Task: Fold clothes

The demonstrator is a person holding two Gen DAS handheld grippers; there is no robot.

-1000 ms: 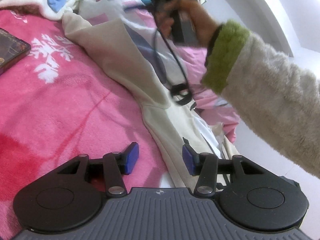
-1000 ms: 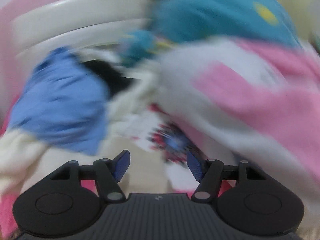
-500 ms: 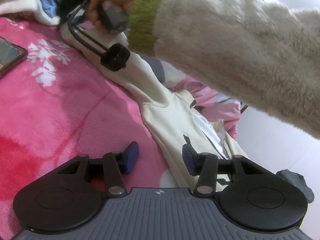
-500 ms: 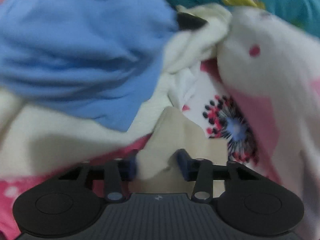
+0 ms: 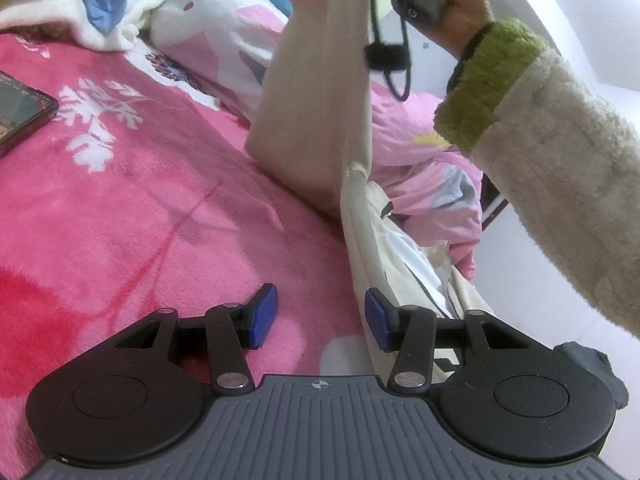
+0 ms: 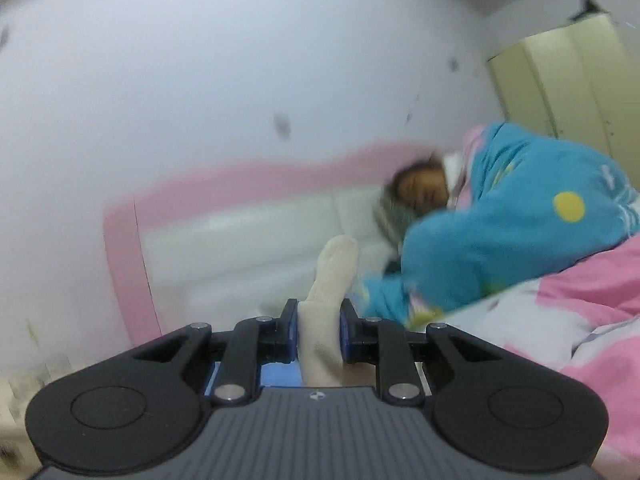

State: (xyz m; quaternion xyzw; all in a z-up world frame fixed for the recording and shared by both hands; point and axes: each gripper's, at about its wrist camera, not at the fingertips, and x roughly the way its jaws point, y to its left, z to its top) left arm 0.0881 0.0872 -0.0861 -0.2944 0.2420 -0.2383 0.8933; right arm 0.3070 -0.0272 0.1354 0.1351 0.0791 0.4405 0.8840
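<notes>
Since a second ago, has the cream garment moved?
Yes. The cream garment lay flat on the pink blanket; now its far end hangs lifted above it, pinched in the right tool, while the near end stays down.

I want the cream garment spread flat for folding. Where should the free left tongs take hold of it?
Grip the low end of the cream garment lying just ahead of the left tongs, coming in level from the near side. The right tongs hold its top edge high, so the cloth hangs taut down to the pink blanket; its bunched lower edge gives open jaws something to pinch.
</notes>
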